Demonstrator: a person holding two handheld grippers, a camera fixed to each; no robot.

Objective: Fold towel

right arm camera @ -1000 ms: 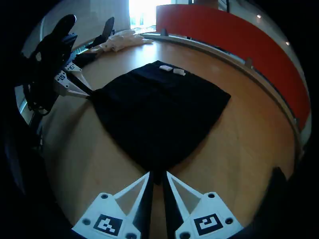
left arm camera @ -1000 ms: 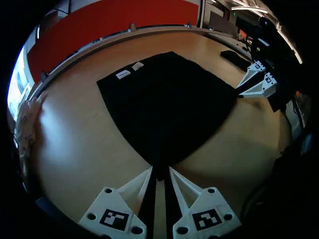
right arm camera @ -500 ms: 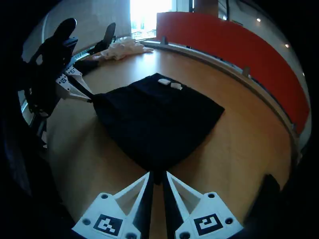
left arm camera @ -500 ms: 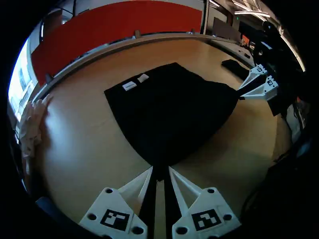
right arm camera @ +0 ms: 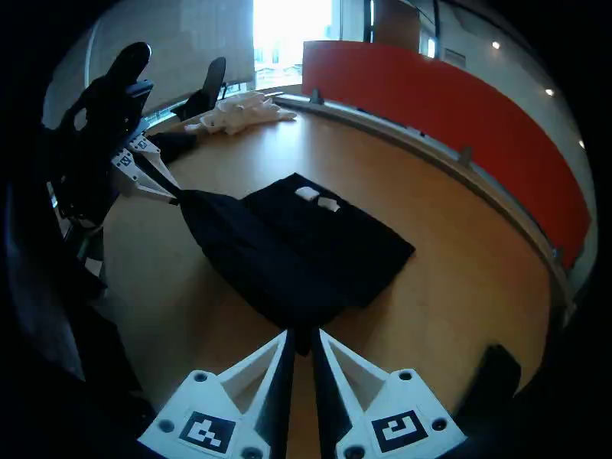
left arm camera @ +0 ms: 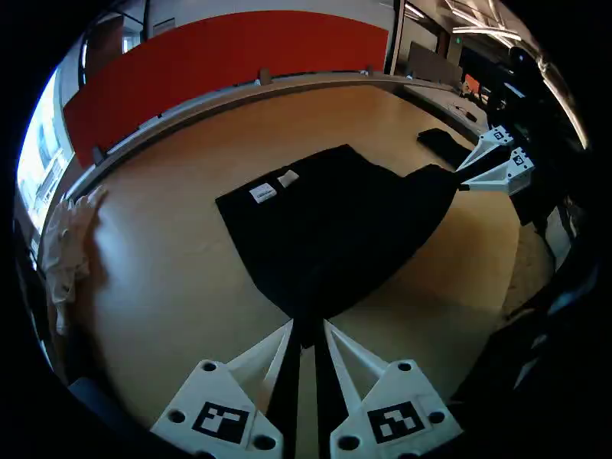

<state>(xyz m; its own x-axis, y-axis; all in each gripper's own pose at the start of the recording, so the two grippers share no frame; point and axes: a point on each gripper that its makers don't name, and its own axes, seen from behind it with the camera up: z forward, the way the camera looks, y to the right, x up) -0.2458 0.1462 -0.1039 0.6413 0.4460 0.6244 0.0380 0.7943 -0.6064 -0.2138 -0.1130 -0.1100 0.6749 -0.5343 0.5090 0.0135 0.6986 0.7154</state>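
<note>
Left tongs (left arm camera: 306, 333), seen in the left gripper view, are pressed together on one corner of the black towel (left arm camera: 336, 222), with dark cloth caught between the finger ends. The right tongs (right arm camera: 304, 341), seen in the right gripper view, pinch a neighbouring corner in the same way. Each view also shows the other tongs off to the side, at the far end of the same towel edge. That edge is raised off the desk (left arm camera: 168, 268) and stretched between the two tongs, so its long axis runs from hand to hand. From it the cloth slopes down and away to the part lying flat on the wood. The flat part reaches forward from both tongs to the far edge, where two small white tags (left arm camera: 274, 187) sit. The fold probably turns on this relation: the resting cloth lies straight ahead of the held edge, and neither hand is clearly nearer, so both would likely have to carry the edge forward together, toward the tagged side, to keep it square. Near the right tongs a small dark item (left arm camera: 440, 141) lies on the desk, apart from the towel. Farther off, a heap of white cloth (right arm camera: 245, 111) lies near the rim of the desk, well clear of the towel. A red partition (right arm camera: 459, 99) stands along the curved far edge.
</note>
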